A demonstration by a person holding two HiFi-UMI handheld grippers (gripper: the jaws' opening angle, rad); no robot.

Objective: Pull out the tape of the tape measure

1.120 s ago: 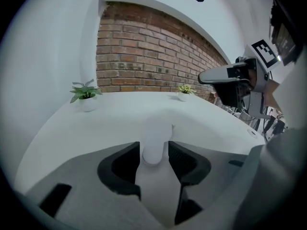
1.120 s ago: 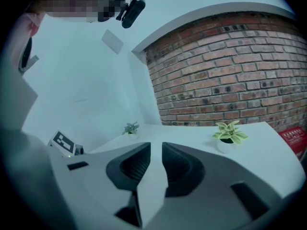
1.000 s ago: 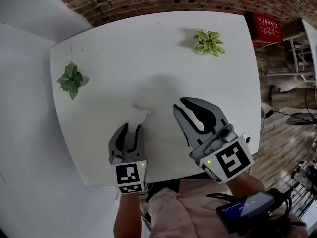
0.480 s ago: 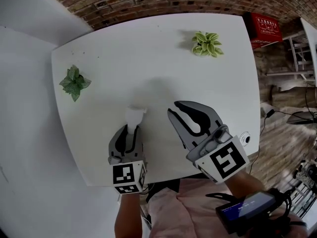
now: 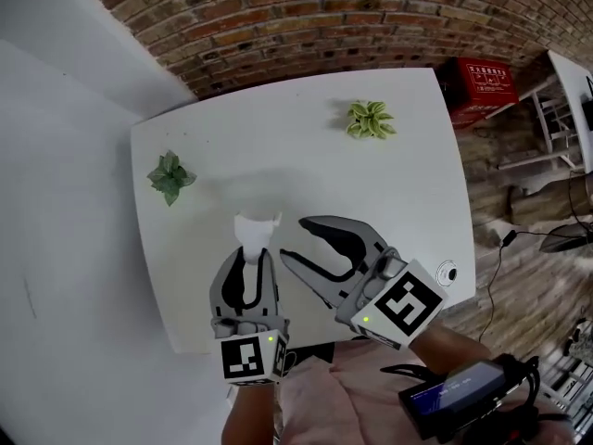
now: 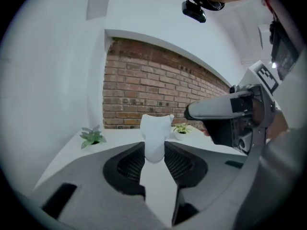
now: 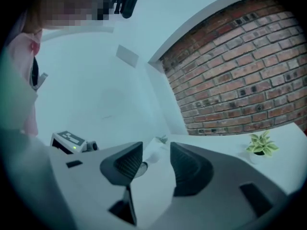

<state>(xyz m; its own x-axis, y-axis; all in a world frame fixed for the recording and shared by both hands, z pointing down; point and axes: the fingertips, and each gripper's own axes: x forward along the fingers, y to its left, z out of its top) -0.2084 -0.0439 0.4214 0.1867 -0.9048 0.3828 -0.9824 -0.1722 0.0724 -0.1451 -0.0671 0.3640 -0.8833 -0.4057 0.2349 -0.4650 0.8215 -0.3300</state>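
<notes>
A small white tape measure (image 5: 255,232) (image 6: 156,139) stands up between the jaws of my left gripper (image 5: 251,258) (image 6: 154,153), which is shut on its lower half just above the white table (image 5: 408,193). No tape shows drawn out of it. My right gripper (image 5: 294,239) (image 7: 156,161) hangs close to its right, jaws pointing left at it and opening, with nothing between them. In the right gripper view the tape measure (image 7: 152,155) shows just beyond the gap.
A dark green plant (image 5: 170,176) sits at the table's left edge and a pale variegated one (image 5: 370,120) at the far right. A small round fitting (image 5: 447,273) lies by the near right edge. A red box (image 5: 482,82) stands off the table by the brick wall.
My right gripper has swung left, closer to the tape measure, and its jaws have parted. The left gripper keeps hold of the tape measure. The head view has tilted up.
</notes>
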